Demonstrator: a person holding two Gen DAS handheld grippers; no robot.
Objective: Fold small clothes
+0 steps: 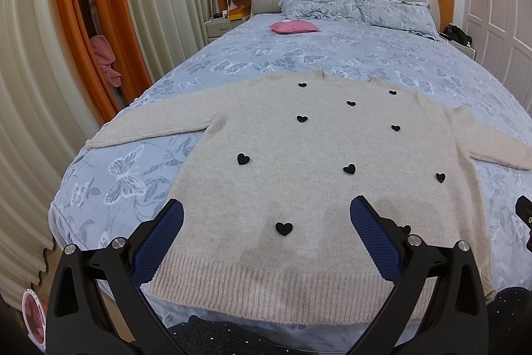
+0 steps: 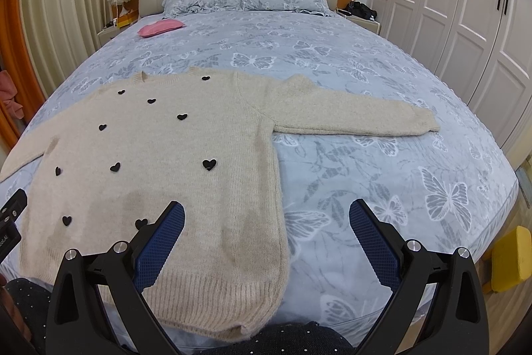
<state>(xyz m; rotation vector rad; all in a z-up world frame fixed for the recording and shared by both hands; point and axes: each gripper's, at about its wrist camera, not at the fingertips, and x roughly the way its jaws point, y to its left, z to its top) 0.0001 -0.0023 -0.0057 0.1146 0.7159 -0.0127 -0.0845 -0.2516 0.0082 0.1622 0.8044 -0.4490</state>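
We have the cream knitted sweater with small black hearts (image 1: pixel 299 162) spread flat and face up on the bed with the grey-blue butterfly-print cover (image 2: pixel 365 62), its ribbed hem at the foot edge nearest us and its neckline pointing away toward the pillows. Its long axis runs straight ahead from both tools, while the two sleeves stretch out sideways across that line.

Our left tool (image 1: pixel 266 215) hangs above the hem, over the left half of the body, blue pads wide apart and holding nothing. Our right tool (image 2: pixel 266 215) straddles the sweater's right side seam, one pad over the knit and the other over bare cover, also spread apart and empty.

The right sleeve (image 2: pixel 359 115) lies ahead and to the right of our right tool, well apart from it; the left sleeve (image 1: pixel 146 122) lies ahead and left of our left tool. We judge each sleeve falls to the tool on its own side, and both tools point forward, tilted down at the bed.
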